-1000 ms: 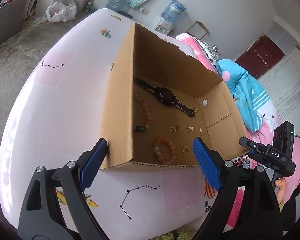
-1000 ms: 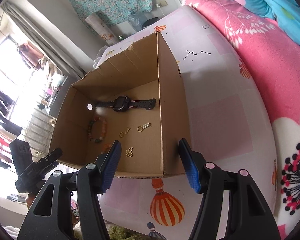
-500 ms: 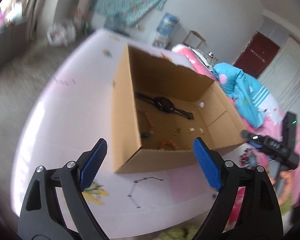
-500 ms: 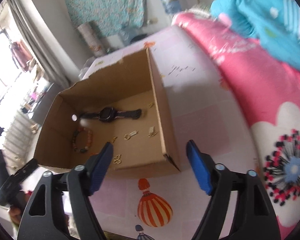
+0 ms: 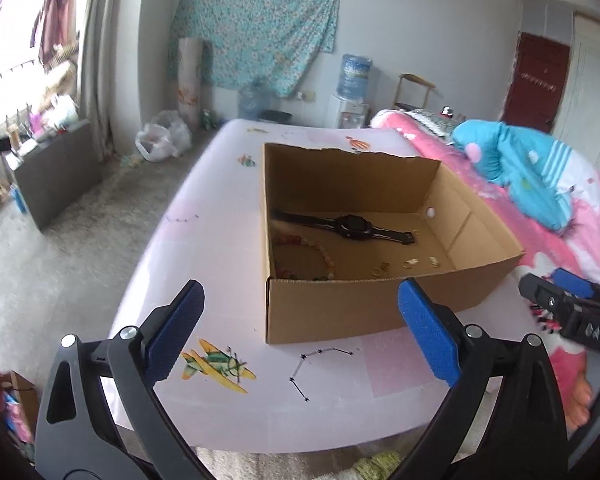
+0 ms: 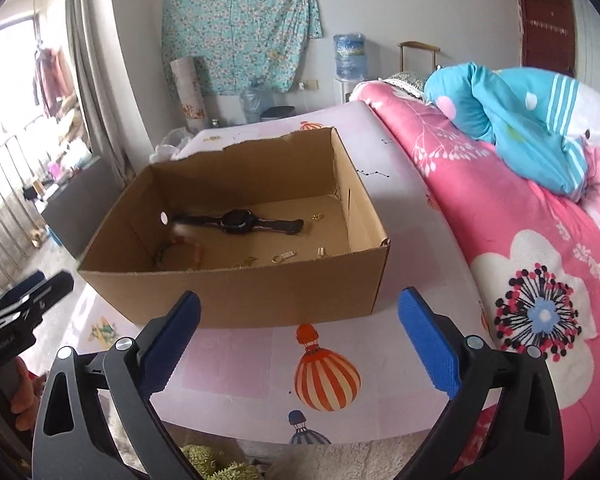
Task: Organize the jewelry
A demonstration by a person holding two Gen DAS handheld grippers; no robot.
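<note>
So from where I'm sitting, the open brown cardboard box [image 5: 364,308] is on the pale pink printed bedsheet [image 5: 228,208], with all the jewelry lying loose on its floor, and both tools are backed off in front of its near wall. The left gripper [image 5: 300,332] has its blue ridged pads spread wide with nothing between them, and its jaws have just been opening; same for the right gripper [image 6: 300,336], jaws just opened further, nothing held. What worries me is mostly the small stuff: the little gold rings and clasps [image 6: 284,257] are thin, hard, shiny bits lying flat on matte cardboard, so I reckon wide rubbery pads could skate over them or flick one into a corner. The round-bead bracelet in pinkish and green stones [image 5: 320,254] is floppy and smooth, and I'd guess it could slide out of a pinch or drag its neighbours along. The black wristwatch with its long flat strap [image 6: 238,222] looks the easiest, chunky and rigid in the middle. The box walls are light corrugated card with a ragged torn back edge, sitting on soft bedding, so bumping the near wall on the way in would probably shove or tip the box.
</note>
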